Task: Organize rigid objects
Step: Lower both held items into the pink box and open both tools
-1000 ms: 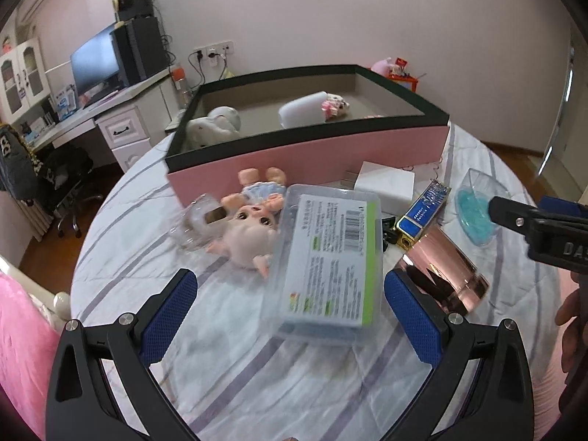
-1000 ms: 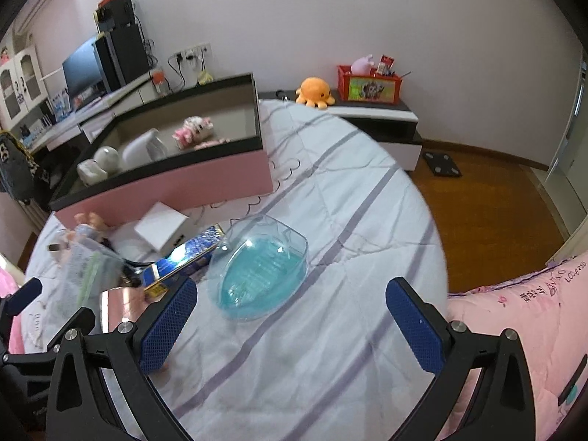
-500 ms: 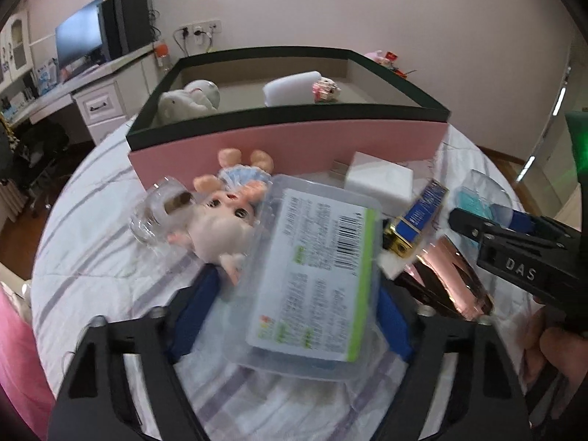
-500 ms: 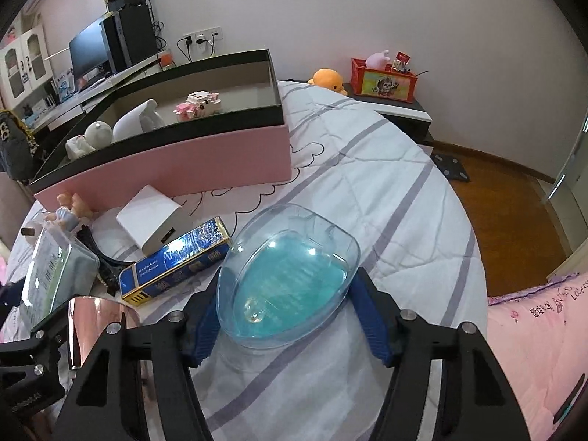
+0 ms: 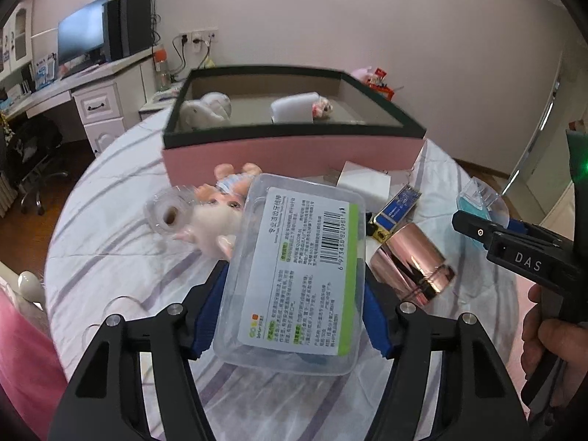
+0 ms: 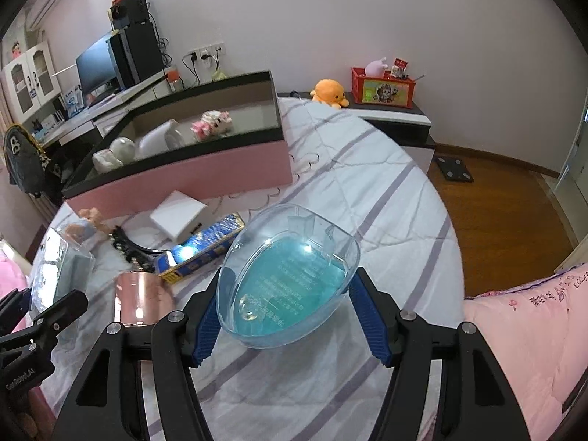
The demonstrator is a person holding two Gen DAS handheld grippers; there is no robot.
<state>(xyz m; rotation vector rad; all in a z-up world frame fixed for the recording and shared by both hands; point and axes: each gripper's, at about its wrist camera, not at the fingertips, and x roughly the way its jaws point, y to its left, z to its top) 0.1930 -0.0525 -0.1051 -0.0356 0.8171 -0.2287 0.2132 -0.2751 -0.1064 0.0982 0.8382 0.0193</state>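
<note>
My left gripper is clamped on the clear plastic case, its blue pads pressing both long sides, near me and in front of the doll. My right gripper squeezes the blue-bottomed clear bowl the same way. The pink box sits farther back on the striped bedsheet.

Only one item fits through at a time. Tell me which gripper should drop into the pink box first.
Left, probably. The left gripper grips the clear case facing the pink box straight ahead. The right gripper holds the blue dish, with the box off to its left.
</note>
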